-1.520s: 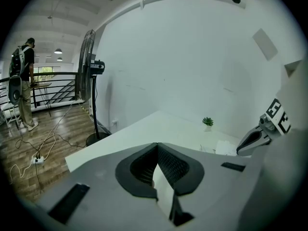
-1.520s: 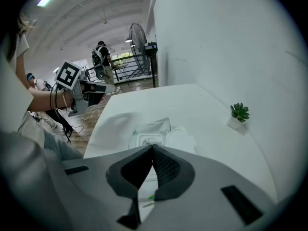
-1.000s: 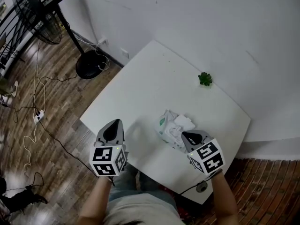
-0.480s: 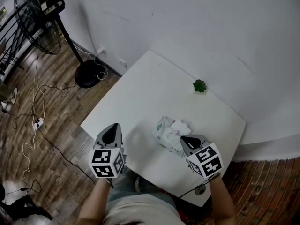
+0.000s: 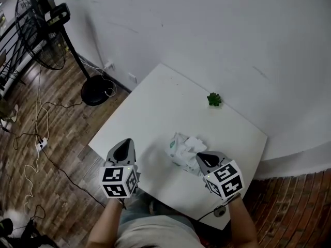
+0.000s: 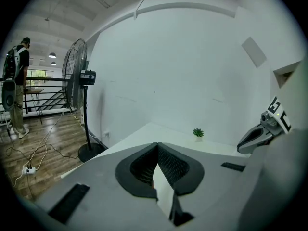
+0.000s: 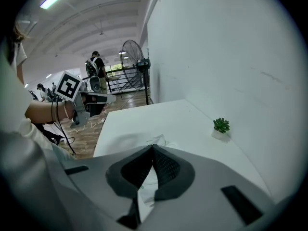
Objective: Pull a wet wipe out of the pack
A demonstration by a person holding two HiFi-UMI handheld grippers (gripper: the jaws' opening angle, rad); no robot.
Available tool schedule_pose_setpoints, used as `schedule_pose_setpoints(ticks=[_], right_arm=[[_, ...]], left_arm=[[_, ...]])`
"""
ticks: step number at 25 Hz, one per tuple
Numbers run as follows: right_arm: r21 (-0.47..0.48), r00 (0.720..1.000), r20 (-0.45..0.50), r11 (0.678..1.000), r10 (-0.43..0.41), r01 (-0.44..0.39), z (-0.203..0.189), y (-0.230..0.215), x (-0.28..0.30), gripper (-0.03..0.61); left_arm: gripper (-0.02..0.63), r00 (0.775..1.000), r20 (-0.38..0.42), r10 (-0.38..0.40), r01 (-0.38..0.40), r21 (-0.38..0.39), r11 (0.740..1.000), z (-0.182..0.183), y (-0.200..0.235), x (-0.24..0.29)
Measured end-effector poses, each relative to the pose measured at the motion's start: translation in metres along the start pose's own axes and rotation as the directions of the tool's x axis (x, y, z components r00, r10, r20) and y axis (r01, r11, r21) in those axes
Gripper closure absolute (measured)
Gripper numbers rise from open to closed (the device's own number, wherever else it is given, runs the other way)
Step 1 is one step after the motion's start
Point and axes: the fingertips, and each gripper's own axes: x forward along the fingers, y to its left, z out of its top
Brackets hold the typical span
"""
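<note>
Barely shifted: right gripper [image 5: 201, 158] waits closed, empty, at the pack's [image 5: 181, 149] five o'clock, ready to reach; left gripper [image 5: 125, 143] idles closed at nine.

You hold your left hand-held gripper [image 5: 124, 146] level, its jaws pressed together at the tips with nothing between them. Your right hand-held gripper [image 5: 205, 161], well apart to its right, is likewise closed and empty. Your forearms [image 5: 102, 225] stretch out behind them.

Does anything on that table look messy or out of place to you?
Only the wet wipe pack: it lies rumpled on the table's near side, with white wipes bunched loosely out of its top. The little green plant stands upright.
</note>
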Motion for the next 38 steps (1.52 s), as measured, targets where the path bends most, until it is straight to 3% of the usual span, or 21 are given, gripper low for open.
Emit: schedule_pose_setpoints(ticks=[38], right_arm=[[0.024, 0.984, 0.158, 0.996, -0.087, 0.084, 0.046, -0.002, -0.064, 0.577]], left_arm=[[0.614, 0.998, 0.051, -0.042, 0.042, 0.003, 0.999, 0.019, -0.023, 0.002]])
